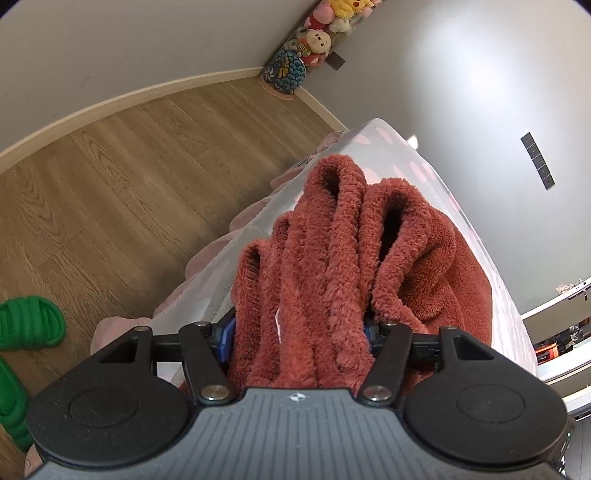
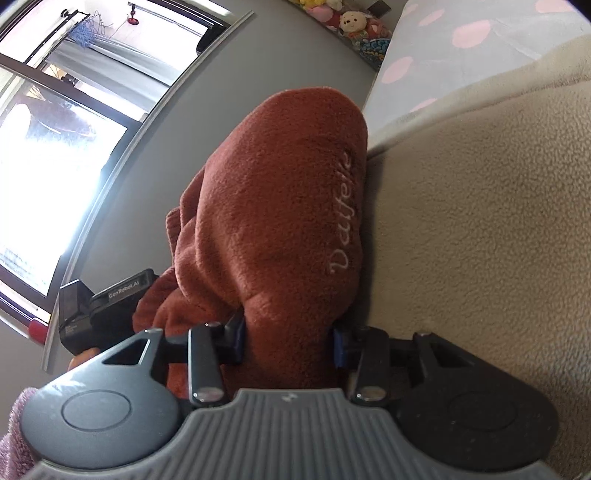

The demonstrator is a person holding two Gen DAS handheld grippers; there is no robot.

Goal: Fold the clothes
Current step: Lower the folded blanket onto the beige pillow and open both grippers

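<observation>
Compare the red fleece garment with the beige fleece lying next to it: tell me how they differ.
The red fleece garment is rust red; the beige fleece is pale tan. The red one hangs bunched, clamped by the right gripper and the left gripper; the beige one lies spread flat, ungripped. The red one carries pale embroidered script; the beige shows none. Both have a nubby fleece surface.

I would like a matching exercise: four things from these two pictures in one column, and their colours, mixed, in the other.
Things:
1. fleece garment
2. slippers
3. blanket
4. bedsheet dots

Colours:
A. green
B. pink
C. rust red
D. beige

Pairs: 1-C, 2-A, 3-D, 4-B
</observation>
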